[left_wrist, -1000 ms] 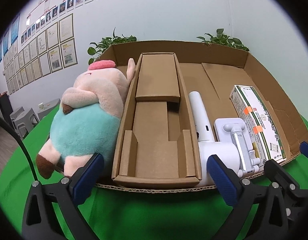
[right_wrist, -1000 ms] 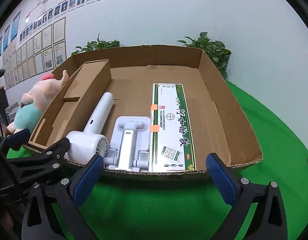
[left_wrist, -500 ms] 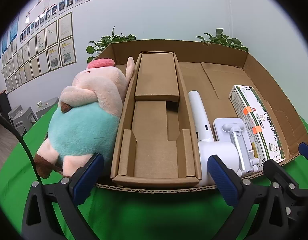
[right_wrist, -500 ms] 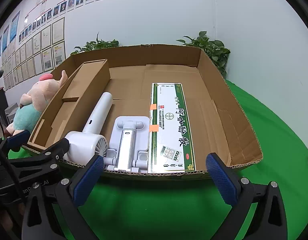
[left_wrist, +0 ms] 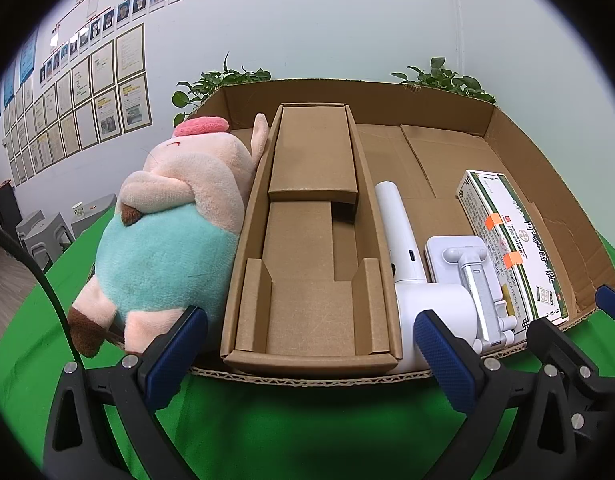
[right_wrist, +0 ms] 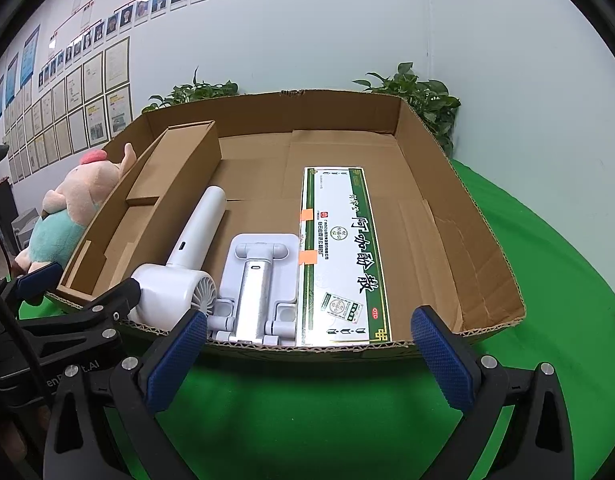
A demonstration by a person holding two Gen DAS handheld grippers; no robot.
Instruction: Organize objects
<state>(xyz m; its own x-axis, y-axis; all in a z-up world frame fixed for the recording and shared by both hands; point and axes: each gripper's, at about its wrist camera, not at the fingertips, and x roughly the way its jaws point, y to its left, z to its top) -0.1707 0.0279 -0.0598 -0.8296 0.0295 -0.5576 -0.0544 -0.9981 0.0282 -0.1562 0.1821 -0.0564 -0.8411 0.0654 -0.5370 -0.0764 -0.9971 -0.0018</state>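
A shallow cardboard tray (left_wrist: 539, 168) (right_wrist: 447, 168) sits on the green cloth. In it lie a long brown cardboard insert box (left_wrist: 311, 240) (right_wrist: 147, 216), a white hand-held fan (left_wrist: 411, 264) (right_wrist: 187, 264), a white folding stand (left_wrist: 471, 276) (right_wrist: 259, 280) and a green-and-white medicine box (left_wrist: 511, 240) (right_wrist: 339, 252). A pink and teal plush pig (left_wrist: 175, 232) (right_wrist: 71, 208) lies against the tray's left side. My left gripper (left_wrist: 307, 352) is open and empty in front of the insert box. My right gripper (right_wrist: 307, 348) is open and empty in front of the medicine box and stand.
Green cloth (right_wrist: 547, 260) covers the table around the tray. A white wall with framed papers (left_wrist: 107, 92) and potted plants (right_wrist: 419, 96) stands behind. Grey stools (left_wrist: 39, 232) stand at the far left. The left gripper's body (right_wrist: 59, 320) shows in the right wrist view.
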